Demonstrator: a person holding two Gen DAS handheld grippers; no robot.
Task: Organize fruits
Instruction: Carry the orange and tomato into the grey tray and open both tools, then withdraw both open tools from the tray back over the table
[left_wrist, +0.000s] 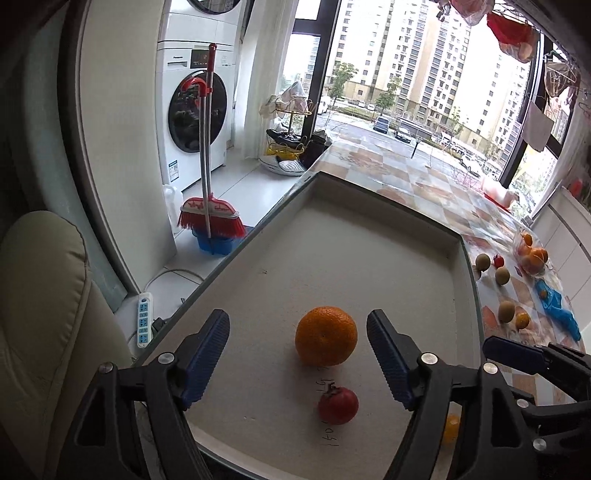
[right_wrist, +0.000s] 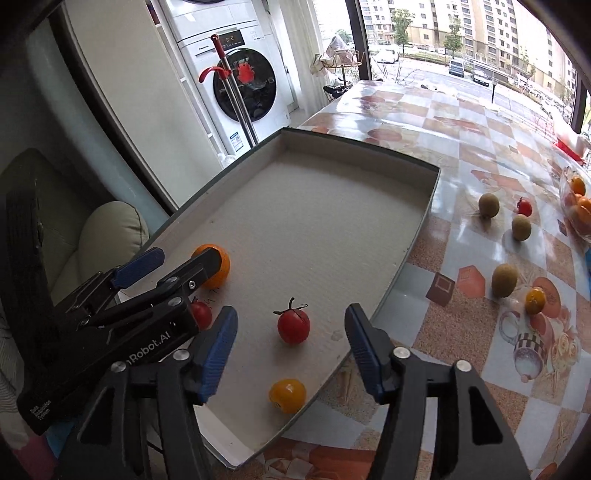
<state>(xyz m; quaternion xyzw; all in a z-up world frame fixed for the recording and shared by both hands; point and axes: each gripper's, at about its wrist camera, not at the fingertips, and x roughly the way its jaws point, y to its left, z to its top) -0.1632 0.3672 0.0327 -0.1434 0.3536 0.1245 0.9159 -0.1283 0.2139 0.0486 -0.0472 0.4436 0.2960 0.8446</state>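
Both grippers stand wide open over the tray, holding nothing. The loose kiwis lie on the table at about two o'clock from the right gripper (the nearer one), while the left gripper frames an orange untouched.

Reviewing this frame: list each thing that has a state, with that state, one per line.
Left gripper: open, pads clear of the fruit.
Right gripper: open, holding nothing.
Large round orange: resting in the tray, between the left fingers, untouched.
Red cherry tomato with green stem: upright in the tray, free.
Small yellow tomato: in the tray by its near edge.
Shallow grey cardboard tray: flat on the table.
Three brown kiwis: on the tablecloth, outside the tray.
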